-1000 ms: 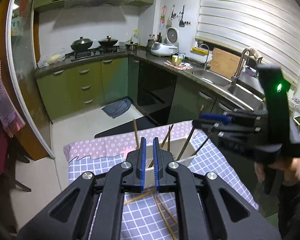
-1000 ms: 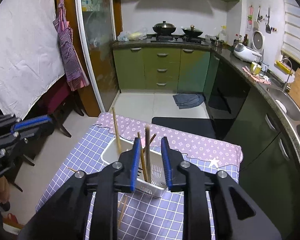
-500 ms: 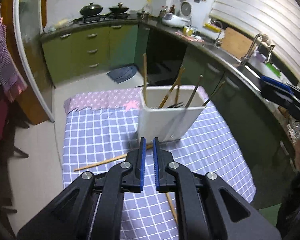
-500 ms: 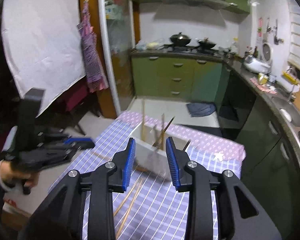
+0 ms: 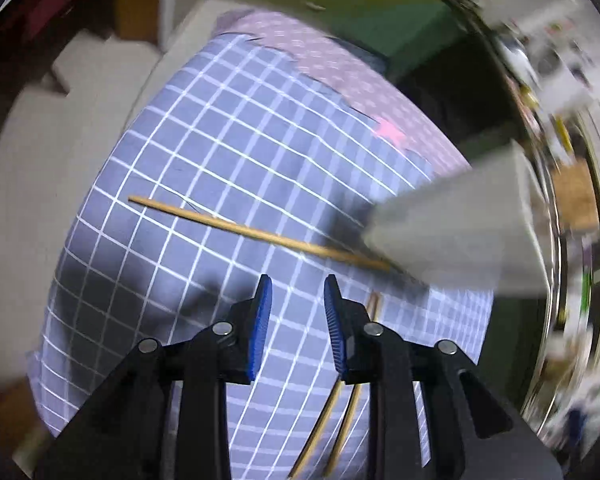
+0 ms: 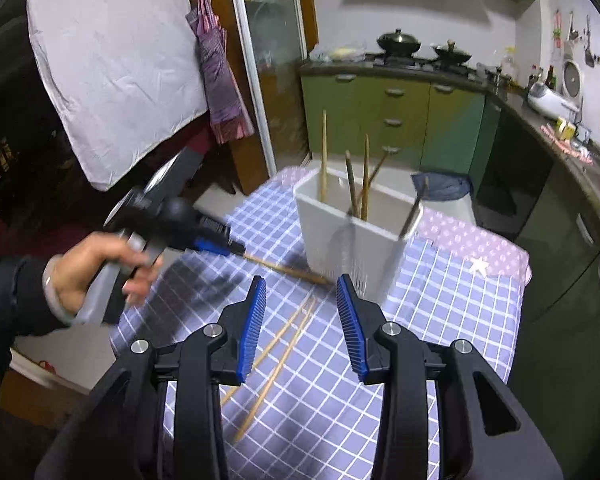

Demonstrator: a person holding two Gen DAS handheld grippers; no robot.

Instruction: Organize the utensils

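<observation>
Chopstick lies against white holder.

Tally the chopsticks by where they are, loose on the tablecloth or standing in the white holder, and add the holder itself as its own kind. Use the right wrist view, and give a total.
Loose chopsticks on the tablecloth: 3 (single one, pair)
Chopsticks standing in the holder: 5
White holder: 1
Total: 9

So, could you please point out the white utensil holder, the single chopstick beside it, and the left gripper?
white utensil holder (image 6: 340, 240), right wrist view, on its front wall.
single chopstick (image 5: 236, 227), left wrist view, mid-shaft.
left gripper (image 5: 298, 300), left wrist view, between its fingertips.
</observation>
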